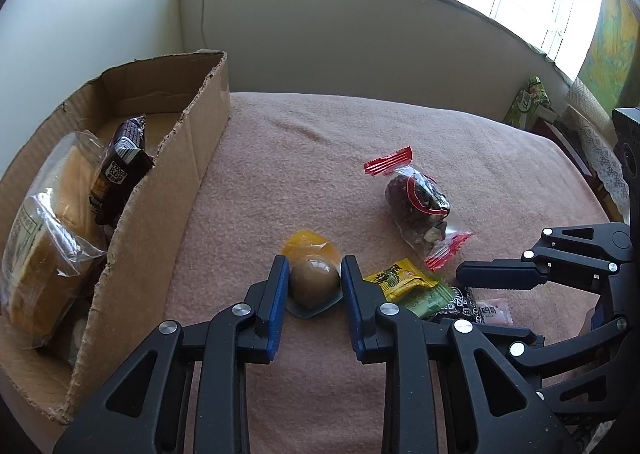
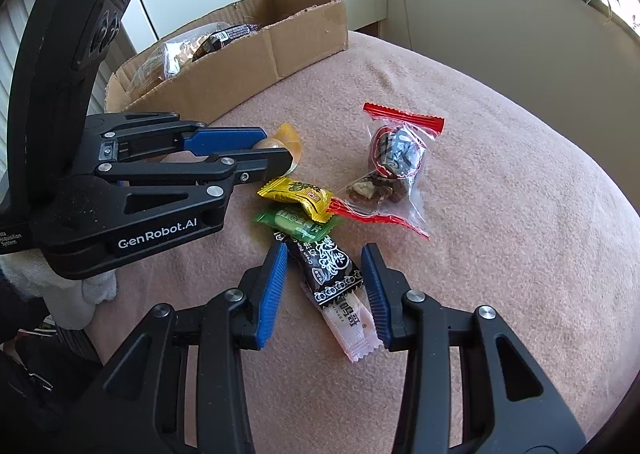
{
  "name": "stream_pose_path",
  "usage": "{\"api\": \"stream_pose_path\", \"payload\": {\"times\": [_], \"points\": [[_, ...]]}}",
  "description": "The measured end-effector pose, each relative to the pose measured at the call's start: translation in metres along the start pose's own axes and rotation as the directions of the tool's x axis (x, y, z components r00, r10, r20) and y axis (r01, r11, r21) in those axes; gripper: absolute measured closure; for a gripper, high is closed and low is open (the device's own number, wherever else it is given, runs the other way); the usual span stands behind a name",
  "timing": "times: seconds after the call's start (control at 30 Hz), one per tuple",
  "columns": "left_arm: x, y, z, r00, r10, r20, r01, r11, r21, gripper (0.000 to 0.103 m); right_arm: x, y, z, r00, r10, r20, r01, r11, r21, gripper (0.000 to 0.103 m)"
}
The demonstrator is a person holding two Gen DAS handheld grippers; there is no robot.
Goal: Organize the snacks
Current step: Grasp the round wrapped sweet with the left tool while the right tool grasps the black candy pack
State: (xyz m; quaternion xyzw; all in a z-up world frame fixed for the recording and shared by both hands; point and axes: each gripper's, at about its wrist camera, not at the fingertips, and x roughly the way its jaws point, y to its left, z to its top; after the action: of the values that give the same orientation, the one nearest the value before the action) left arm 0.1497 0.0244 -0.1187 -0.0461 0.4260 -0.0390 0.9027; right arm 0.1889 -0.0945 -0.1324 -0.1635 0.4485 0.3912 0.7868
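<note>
The left gripper, jaws pressing the packaged egg at lower centre, may squeeze it out (smooth, round), while the right gripper straddles the black-and-pink bar ungripped.

left gripper: black linked arms joined by round silver rivets, triangular cut-outs, ribbed blue finger pads, white "genrobot.ai" lettering on its side, curved black camera housing above. right gripper: same black arms, silver rivets, ribbed blue pads.
</note>
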Motion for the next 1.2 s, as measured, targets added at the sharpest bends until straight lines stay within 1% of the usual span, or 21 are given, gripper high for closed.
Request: {"api": "stream_pose_path", "payload": {"times": [0.3,0.37,0.47,0.53,0.63,0.67,0.9,1.07,1.2], "points": [[-0.003,0.012,-0.002,1.000,-0.027,0.001,0.027,0.999,-0.017,0.079,0.008,0.003,0.011,1.000,-0.007,-0.027,0.005,0.999,-0.054,0.062],[-0.004,0.014,-0.002,1.000,-0.030,0.002,0.030,0.999,-0.019,0.079,0.008,0.005,0.011,0.999,0.006,-0.035,-0.008,0.998,-0.068,0.059],[-0.004,0.015,-0.003,0.999,-0.033,0.004,0.033,0.999,-0.023,0.079,0.011,0.010,0.012,0.999,-0.002,-0.047,-0.003,0.995,-0.103,0.059],[-0.004,0.016,-0.003,0.999,-0.035,0.005,0.035,0.999,-0.026,0.079,0.010,0.011,0.011,0.999,0.014,-0.049,-0.019,0.994,-0.105,0.059],[-0.004,0.016,-0.003,0.999,-0.037,0.005,0.037,0.999,-0.027,0.079,0.010,0.011,0.010,0.999,0.016,-0.050,-0.021,0.995,-0.096,0.074],[-0.004,0.017,-0.003,0.999,-0.037,0.005,0.038,0.999,-0.028,0.079,0.009,0.010,0.009,0.999,0.019,-0.048,-0.023,0.996,-0.089,0.076],[-0.009,0.014,-0.002,0.999,-0.045,0.012,0.045,0.999,-0.021,0.079,-0.003,0.009,0.001,1.000,0.003,-0.026,-0.005,0.998,-0.066,0.076],[-0.019,0.010,-0.003,0.998,-0.063,0.027,0.063,0.998,-0.021,0.079,-0.020,0.006,-0.007,1.000,-0.019,0.004,0.019,0.999,-0.036,0.077],[-0.028,0.008,-0.004,0.996,-0.077,0.042,0.078,0.997,-0.022,0.079,-0.034,0.001,-0.011,0.999,-0.023,0.031,0.023,1.000,-0.003,0.077]]}}
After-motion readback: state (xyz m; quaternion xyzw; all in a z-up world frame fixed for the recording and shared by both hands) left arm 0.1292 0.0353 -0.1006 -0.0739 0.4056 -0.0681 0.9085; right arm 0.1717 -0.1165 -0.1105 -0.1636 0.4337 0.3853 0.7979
